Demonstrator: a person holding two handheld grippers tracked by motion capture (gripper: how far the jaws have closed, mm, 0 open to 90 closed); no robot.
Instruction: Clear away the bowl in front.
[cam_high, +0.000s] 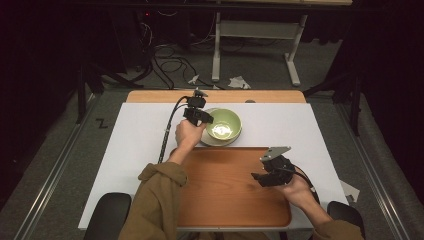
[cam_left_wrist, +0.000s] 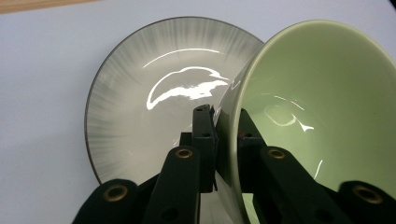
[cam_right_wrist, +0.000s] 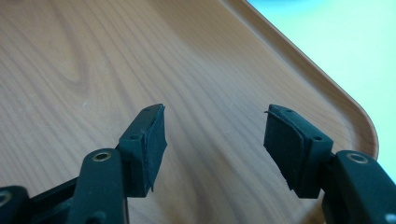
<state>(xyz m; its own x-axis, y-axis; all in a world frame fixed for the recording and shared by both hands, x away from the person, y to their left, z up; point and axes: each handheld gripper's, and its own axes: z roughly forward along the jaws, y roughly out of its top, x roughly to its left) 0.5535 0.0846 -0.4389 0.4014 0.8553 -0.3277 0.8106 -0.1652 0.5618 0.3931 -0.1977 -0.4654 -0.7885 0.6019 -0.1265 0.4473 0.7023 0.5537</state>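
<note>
The left gripper (cam_left_wrist: 226, 126) is clamped on the green bowl's (cam_left_wrist: 322, 112) rim, tipping it over the plate (cam_left_wrist: 140, 93) behind the tray (cam_high: 225, 185) (likely its destination), while the right gripper (cam_right_wrist: 215, 135) hovers open above the tray.

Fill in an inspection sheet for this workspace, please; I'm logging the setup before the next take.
Surface: white table with a wooden tray at the near edge.
Job's things: green bowl tilted over a grey plate, beyond the tray.
Clutter: nothing seen on the table.
Grippers: left gripper shut on the bowl's rim, one jaw inside and one outside; right gripper open above the tray, holding nothing.
Cables: left gripper's cable trails over the table; more cables lie on the floor beyond it.
Surroundings: dark room, white stand, paper scraps on the floor.
</note>
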